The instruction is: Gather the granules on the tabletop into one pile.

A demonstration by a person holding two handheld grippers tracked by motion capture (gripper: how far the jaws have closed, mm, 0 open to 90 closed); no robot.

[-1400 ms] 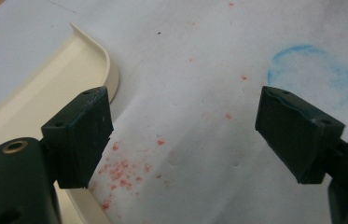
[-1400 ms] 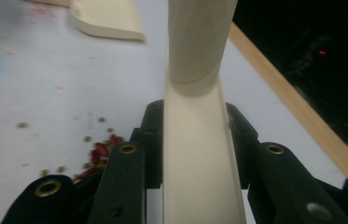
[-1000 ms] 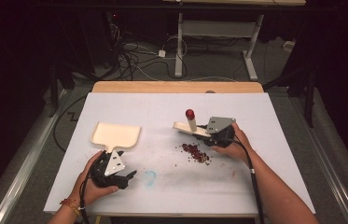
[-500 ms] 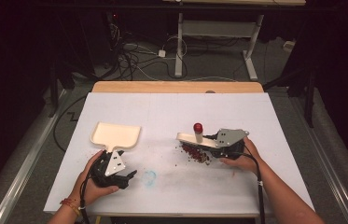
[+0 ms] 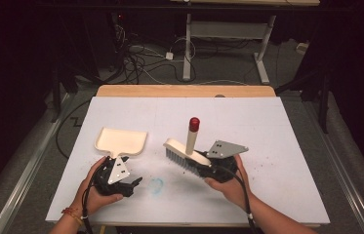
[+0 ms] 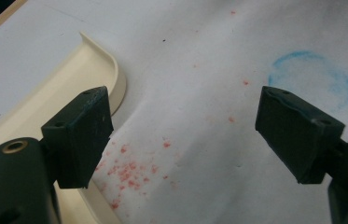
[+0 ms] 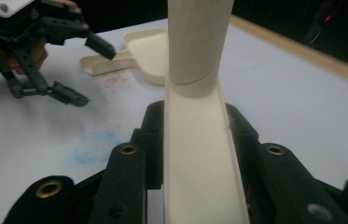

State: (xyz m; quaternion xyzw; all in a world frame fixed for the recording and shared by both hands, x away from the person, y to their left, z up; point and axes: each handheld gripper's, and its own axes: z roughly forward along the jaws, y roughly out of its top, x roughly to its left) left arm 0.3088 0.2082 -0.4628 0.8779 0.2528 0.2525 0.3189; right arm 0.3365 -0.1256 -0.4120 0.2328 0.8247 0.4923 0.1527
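No readable text, seemingly.

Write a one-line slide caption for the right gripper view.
Right gripper clamps a cream brush; beyond it, dustpan and open left gripper.

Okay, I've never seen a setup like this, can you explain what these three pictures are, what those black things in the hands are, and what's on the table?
A person sits at a white table and works with a hand-held tool in each hand instead of bare fingers. Each tool is a two-jaw gripper.

The wide picture comes from a fixed camera above the table. The other two come from small cameras riding on each gripper, looking along its black jaws.

The left gripper stands open and holds nothing, beside the handle of a cream dustpan. Its own view shows red crumbs and a blue ring-shaped stain on the table.

The right gripper is shut on a cream brush with a red-tipped handle, its bristles facing down toward the table.
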